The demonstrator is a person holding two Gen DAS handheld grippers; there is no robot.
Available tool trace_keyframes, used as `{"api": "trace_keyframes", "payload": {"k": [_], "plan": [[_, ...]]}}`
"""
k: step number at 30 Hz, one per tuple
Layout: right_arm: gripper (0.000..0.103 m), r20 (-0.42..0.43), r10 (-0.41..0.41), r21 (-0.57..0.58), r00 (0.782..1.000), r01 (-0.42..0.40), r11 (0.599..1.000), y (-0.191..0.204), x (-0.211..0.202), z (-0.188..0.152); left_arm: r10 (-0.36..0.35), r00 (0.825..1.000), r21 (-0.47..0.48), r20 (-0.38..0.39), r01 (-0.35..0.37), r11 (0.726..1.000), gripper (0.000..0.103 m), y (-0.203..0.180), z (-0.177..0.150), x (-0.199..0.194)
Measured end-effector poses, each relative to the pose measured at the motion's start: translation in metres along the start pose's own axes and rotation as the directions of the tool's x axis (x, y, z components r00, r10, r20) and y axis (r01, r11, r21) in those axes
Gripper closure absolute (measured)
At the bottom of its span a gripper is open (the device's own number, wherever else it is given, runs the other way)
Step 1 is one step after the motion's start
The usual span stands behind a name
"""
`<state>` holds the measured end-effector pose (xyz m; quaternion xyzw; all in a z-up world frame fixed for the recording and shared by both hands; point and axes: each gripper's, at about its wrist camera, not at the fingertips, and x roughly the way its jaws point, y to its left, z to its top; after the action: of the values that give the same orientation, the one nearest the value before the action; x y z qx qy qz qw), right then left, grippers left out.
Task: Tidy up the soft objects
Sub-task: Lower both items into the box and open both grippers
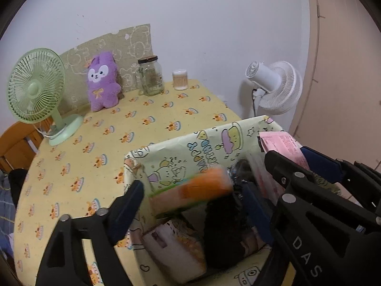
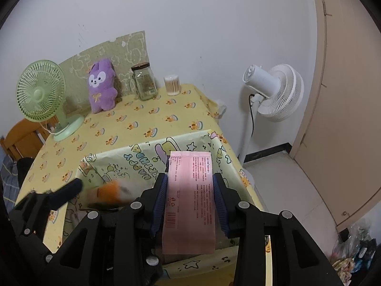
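The box, wrapped in cartoon paper, carried upside-down lettering that read roughly "HAPPY" above a second word too distorted to make out. The right gripper's arm bore the letters "DAS" in the left wrist view. The pink packet showed lines of small red print, too fine to read, and a barcode at its 7 o'clock corner.

Both grippers pointed steeply down over the box. The left gripper stood wide apart, its pads clear of the blurred orange-and-white soft pack lying between them above the box's contents. The right gripper was clamped on the pink packet, upright over the box's 3 o'clock side.
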<state>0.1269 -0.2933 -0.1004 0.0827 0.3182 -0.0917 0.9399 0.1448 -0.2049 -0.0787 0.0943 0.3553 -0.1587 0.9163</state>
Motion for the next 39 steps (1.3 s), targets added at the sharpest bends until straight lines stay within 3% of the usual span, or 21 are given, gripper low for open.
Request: {"api": "trace_keyframes", "payload": {"k": [9, 24, 28, 39], "plan": [[0.061, -0.016, 0.032, 0.004, 0.999, -0.032, 0.999, 0.006, 0.008, 0.001, -0.022, 1.0, 0.033, -0.007, 0.023, 0.999, 0.013, 0.002, -0.001, -0.006], [0.059, -0.044, 0.106, 0.019, 0.993, -0.106, 0.994, 0.018, 0.016, -0.002, -0.017, 0.999, 0.006, -0.03, 0.017, 1.0, 0.011, 0.016, -0.005, -0.003], [0.04, -0.032, 0.093, 0.021, 0.995, -0.092, 0.996, 0.015, 0.008, -0.005, -0.023, 0.999, 0.007, -0.024, 0.024, 1.0, 0.01, 0.014, -0.007, -0.007], [0.021, 0.023, 0.076, 0.026, 0.997, -0.077, 0.997, 0.017, -0.02, -0.01, -0.016, 1.0, 0.001, 0.013, 0.016, 1.0, 0.008, 0.016, -0.012, -0.029]]}}
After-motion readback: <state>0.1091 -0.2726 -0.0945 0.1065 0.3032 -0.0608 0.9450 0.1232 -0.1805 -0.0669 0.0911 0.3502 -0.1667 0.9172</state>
